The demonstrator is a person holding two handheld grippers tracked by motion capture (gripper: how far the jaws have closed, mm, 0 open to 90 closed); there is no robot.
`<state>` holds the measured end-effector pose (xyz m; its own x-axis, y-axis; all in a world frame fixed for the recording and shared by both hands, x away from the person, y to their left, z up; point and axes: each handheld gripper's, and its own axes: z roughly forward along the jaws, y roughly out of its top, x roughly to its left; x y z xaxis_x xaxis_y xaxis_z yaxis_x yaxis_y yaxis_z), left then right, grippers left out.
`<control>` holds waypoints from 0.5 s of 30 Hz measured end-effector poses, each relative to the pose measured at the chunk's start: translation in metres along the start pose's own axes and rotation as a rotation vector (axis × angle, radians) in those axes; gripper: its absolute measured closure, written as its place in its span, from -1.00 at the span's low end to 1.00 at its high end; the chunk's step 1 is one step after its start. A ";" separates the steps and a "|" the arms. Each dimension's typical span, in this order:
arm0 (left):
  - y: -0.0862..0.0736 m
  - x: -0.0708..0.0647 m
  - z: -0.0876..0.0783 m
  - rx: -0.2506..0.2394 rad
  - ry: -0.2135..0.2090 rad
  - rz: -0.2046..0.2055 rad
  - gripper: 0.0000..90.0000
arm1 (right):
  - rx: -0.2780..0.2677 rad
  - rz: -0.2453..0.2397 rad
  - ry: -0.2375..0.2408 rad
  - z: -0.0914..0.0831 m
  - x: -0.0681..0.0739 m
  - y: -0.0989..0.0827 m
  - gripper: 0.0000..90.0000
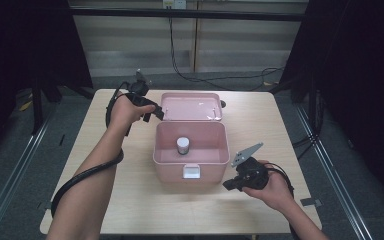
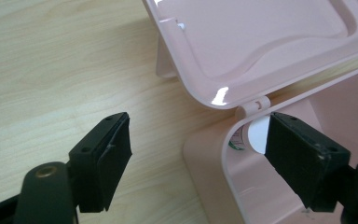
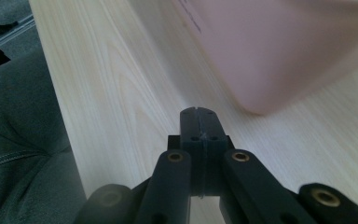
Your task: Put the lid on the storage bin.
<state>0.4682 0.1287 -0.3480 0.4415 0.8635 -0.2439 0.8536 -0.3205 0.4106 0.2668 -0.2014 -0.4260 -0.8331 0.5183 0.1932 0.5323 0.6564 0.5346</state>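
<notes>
The left gripper's [image 2: 198,149] fingers [image 2: 105,158] are standing spread, gripping nothing; between them the box's [image 1: 215,131] back corner is showing, just below the hinge. The far finger is reaching over the box rim, and beside it a white-capped jar [image 2: 256,133] is peeking out inside the box. In the high view, this left gripper [image 1: 156,113] is hovering at the left end of the lid [image 1: 192,106], just beside it, with the person's left hand [image 1: 125,111] wrapping its body.

The right gripper's [image 3: 200,122] fingers are pressing together, with nothing between them. They are pointing across the bare tabletop [image 3: 135,93] toward the box's lower corner, which is appearing blurred and a little apart from the tips. In the high view, this right gripper [image 1: 230,185] is sitting off the box's front right corner, near it but not touching, held in the right hand [image 1: 275,191].

The pink box is standing open in the middle of the tabletop [image 1: 270,120], its lid lying back behind it on the hinge. The jar [image 1: 182,145] is standing upright inside, near the middle of the box floor. A white latch [image 1: 192,171] is hanging on the front wall.
</notes>
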 end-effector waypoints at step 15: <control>-0.007 0.015 0.004 -0.027 0.007 -0.062 -0.64 | -0.003 -0.064 0.028 0.006 0.012 0.031 1.00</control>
<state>0.4698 0.1421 -0.3585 0.3862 0.8840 -0.2633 0.8714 -0.2561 0.4184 0.2739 -0.1710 -0.4121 -0.8691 0.4599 0.1819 0.4778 0.6857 0.5492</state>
